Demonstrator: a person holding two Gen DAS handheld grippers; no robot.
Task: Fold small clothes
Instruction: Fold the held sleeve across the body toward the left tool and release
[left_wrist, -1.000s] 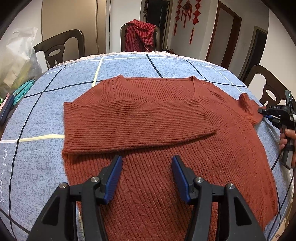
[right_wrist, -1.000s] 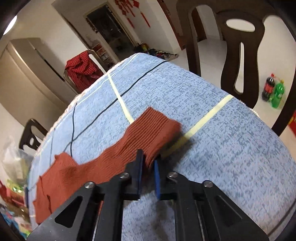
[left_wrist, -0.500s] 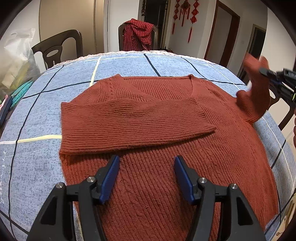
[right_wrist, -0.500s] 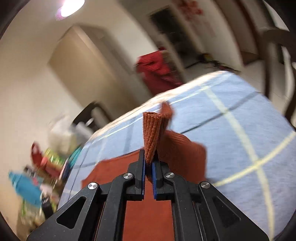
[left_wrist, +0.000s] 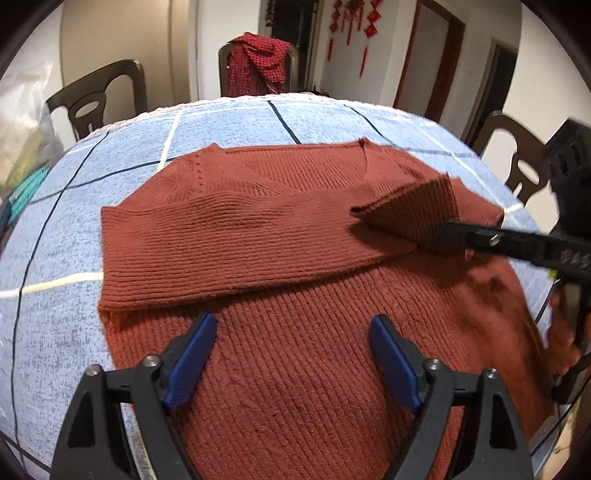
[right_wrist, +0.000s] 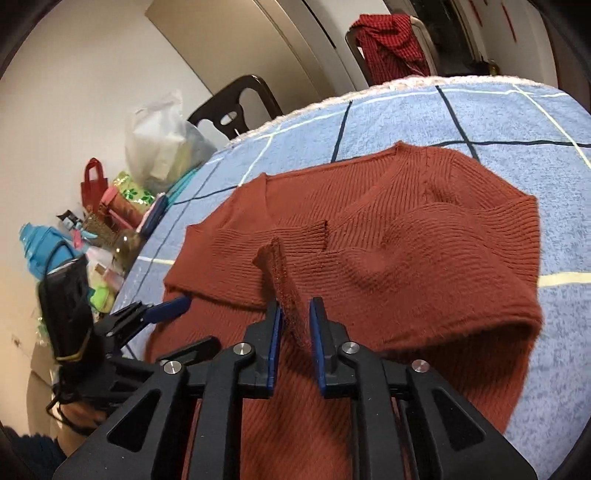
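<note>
Currently: rust-red ribbed knit sweater (left_wrist: 303, 354) on bench. Right claw (right_wrist: 295, 332), apparently loosening, carries cuff (right_wrist: 282, 273) inward for folding. Left claw (left_wrist: 291, 354) spread, idle.

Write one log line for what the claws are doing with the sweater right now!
step: fold second sleeve | right claw: opening, cuff between fingers over sweater | left claw: open, above hem | first sleeve: folded across

sweater (left_wrist: 295, 236): rust ribbed knit, matt, fuzzy
tablecloth (left_wrist: 229, 122): blue terry-like cloth, rough
pads (left_wrist: 192, 354): blue smooth plastic
chair (left_wrist: 96, 96): dark glossy wood
</note>
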